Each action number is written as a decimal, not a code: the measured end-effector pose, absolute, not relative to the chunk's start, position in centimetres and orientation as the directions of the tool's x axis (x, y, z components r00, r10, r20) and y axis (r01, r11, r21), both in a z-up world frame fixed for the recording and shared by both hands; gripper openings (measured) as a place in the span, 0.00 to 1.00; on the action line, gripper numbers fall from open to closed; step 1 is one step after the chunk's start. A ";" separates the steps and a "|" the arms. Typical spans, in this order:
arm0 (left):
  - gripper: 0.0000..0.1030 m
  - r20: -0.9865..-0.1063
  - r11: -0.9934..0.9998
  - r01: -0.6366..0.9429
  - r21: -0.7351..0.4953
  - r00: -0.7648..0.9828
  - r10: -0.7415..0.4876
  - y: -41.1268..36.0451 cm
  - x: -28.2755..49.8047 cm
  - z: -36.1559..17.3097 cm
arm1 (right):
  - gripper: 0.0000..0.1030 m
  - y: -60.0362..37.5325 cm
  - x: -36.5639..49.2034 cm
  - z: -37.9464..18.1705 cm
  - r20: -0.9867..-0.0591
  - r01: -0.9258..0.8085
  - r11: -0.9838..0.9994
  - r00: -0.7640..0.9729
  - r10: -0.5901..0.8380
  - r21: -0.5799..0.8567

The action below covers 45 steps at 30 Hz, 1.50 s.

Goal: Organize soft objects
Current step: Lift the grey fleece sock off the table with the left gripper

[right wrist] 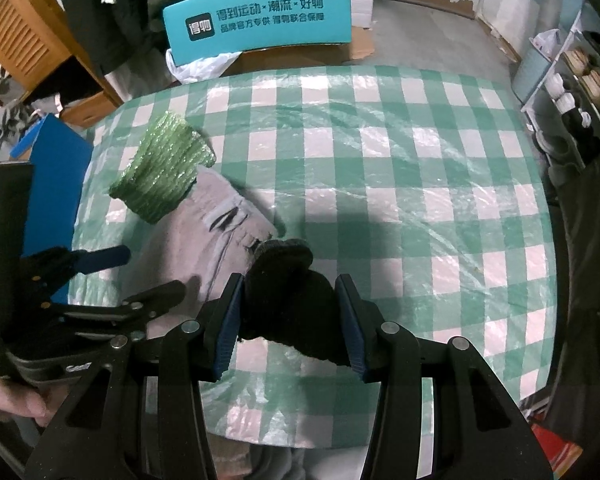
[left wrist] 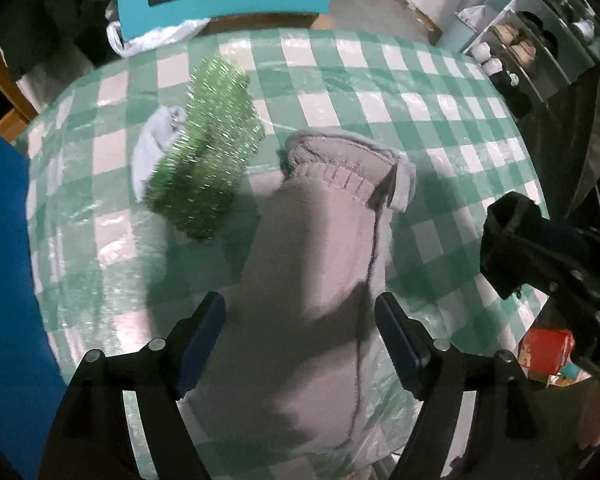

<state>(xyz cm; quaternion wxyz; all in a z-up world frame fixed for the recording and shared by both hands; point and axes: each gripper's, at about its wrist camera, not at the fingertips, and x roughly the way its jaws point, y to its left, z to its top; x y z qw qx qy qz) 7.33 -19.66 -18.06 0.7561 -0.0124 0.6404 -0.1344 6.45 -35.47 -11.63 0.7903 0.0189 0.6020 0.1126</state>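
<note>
A grey knitted glove (left wrist: 320, 248) lies on the green checked table (left wrist: 420, 92), its cuff pointing away. My left gripper (left wrist: 300, 332) is open, its blue pads on either side of the glove's lower part. A glittery green cloth (left wrist: 212, 148) lies left of the glove, over a pale grey piece (left wrist: 152, 152). My right gripper (right wrist: 290, 320) is shut on a black knitted glove (right wrist: 292, 292) and holds it above the table's near edge. In the right wrist view the grey glove (right wrist: 220, 220) and the green cloth (right wrist: 164, 168) lie to the left, with the left gripper (right wrist: 108, 276) over them.
A blue box (right wrist: 56, 184) stands at the table's left edge. A teal cardboard box (right wrist: 260, 16) sits behind the table with a white plastic bag (right wrist: 196, 68). Shelves with shoes (right wrist: 572, 92) stand at the right. A red box (left wrist: 544, 348) lies below the right edge.
</note>
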 end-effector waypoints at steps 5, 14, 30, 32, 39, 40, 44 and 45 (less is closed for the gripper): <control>0.79 -0.978 0.967 0.221 -0.124 0.138 -0.156 -21.2 7.4 -19.3 | 0.44 -35.7 6.6 -11.6 -0.947 -0.151 0.975 0.252 0.199 0.165; 0.67 -0.983 0.954 0.295 -0.052 0.151 -0.101 -22.2 6.5 -20.4 | 0.45 -36.0 6.7 -11.8 -0.949 -0.145 0.976 0.248 0.194 0.161; 0.22 -0.967 0.938 0.341 -0.069 0.208 -0.147 -22.0 4.1 -17.0 | 0.45 -36.0 6.8 -10.8 -0.941 -0.144 0.977 0.278 0.193 0.158; 0.15 -0.964 0.939 0.336 -0.072 0.218 -0.152 -21.6 4.1 -16.4 | 0.45 -36.0 6.7 -10.3 -0.938 -0.144 0.977 0.288 0.195 0.159; 0.12 -0.957 0.945 0.314 -0.095 0.233 -0.173 -20.5 3.8 -15.0 | 0.45 -35.5 6.5 -8.4 -0.922 -0.161 0.973 0.324 0.212 0.168; 0.12 -0.958 0.946 0.307 -0.101 0.226 -0.176 -20.3 3.8 -15.1 | 0.45 -35.4 6.5 -8.3 -0.921 -0.163 0.972 0.326 0.215 0.169; 0.12 -0.965 0.952 0.282 -0.119 0.195 -0.178 -19.7 3.8 -16.2 | 0.45 -35.3 6.4 -8.3 -0.921 -0.164 0.972 0.326 0.214 0.168; 0.13 -0.966 0.953 0.278 -0.123 0.186 -0.179 -19.6 3.8 -16.4 | 0.45 -35.3 6.3 -8.4 -0.922 -0.163 0.972 0.324 0.212 0.167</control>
